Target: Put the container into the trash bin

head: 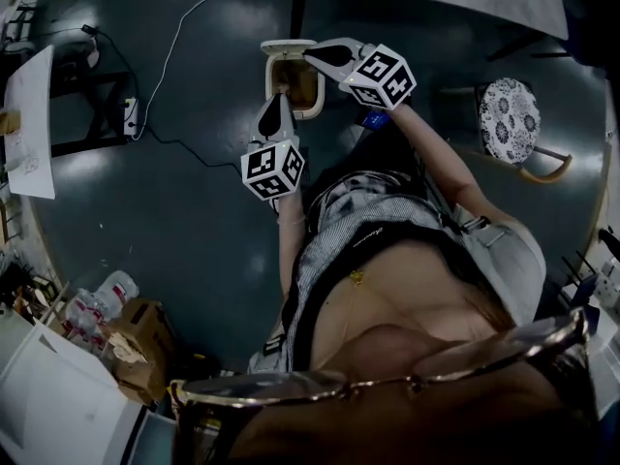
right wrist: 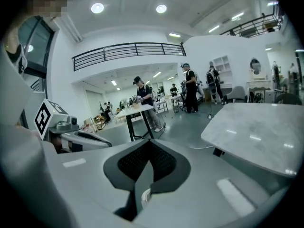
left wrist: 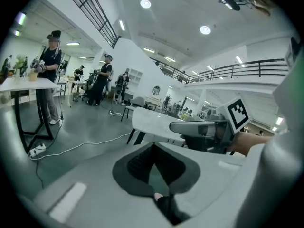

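We cannot make out the container: the one trash bin, far off on the floor, shows only a dim brownish inside. Two grippers hang over it, the left gripper and the right gripper, each with fingers together on nothing.

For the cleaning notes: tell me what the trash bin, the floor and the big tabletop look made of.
Trash bin: likely plastic, cream, with a smooth moulded rim.
Floor: hard, dark coated surface, glossy; ceiling lights reflect in it.
Tabletop: pale stone or laminate, polished; bright glints show, but the material is uncertain.
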Demonstrator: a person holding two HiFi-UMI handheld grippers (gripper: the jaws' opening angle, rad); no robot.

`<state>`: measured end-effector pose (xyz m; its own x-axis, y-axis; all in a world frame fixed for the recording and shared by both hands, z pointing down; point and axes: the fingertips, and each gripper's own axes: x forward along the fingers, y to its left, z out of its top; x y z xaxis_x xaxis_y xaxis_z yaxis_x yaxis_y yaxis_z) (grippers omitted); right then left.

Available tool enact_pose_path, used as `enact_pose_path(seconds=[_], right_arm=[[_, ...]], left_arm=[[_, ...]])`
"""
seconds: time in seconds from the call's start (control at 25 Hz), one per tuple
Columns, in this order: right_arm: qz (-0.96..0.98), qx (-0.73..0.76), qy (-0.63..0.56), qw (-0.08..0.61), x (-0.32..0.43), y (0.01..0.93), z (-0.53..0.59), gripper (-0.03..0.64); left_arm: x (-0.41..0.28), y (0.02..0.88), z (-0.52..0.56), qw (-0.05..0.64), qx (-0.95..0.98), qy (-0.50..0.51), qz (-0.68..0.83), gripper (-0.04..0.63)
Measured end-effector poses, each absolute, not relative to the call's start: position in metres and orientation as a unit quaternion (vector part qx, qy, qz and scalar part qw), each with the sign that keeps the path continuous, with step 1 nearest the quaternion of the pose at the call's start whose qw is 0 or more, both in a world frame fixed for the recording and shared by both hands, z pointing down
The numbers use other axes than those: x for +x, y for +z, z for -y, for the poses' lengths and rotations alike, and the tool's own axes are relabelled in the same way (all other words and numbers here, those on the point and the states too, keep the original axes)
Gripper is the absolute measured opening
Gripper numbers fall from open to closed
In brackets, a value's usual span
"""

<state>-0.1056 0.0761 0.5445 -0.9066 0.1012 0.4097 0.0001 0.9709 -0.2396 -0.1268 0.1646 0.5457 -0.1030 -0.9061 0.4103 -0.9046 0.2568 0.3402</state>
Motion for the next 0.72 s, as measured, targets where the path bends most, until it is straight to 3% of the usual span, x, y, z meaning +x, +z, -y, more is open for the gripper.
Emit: enact_pose_path(seconds=[0.32, 0.72], right_arm=[[0.984, 0.015, 0.089, 0.152, -0.090, 0.490, -0.080, 0.026], [0.989, 0.012, 0.071, 0.131, -0.084, 0.463, -0.089, 0.026]], left_arm=[[-0.112, 0.487, -0.146, 0.217, 0.645, -0.023, 0.732, 0.000], [-0.102, 0.460, -0.133, 0.189, 0.656, -0.025, 0.731, 0.000]])
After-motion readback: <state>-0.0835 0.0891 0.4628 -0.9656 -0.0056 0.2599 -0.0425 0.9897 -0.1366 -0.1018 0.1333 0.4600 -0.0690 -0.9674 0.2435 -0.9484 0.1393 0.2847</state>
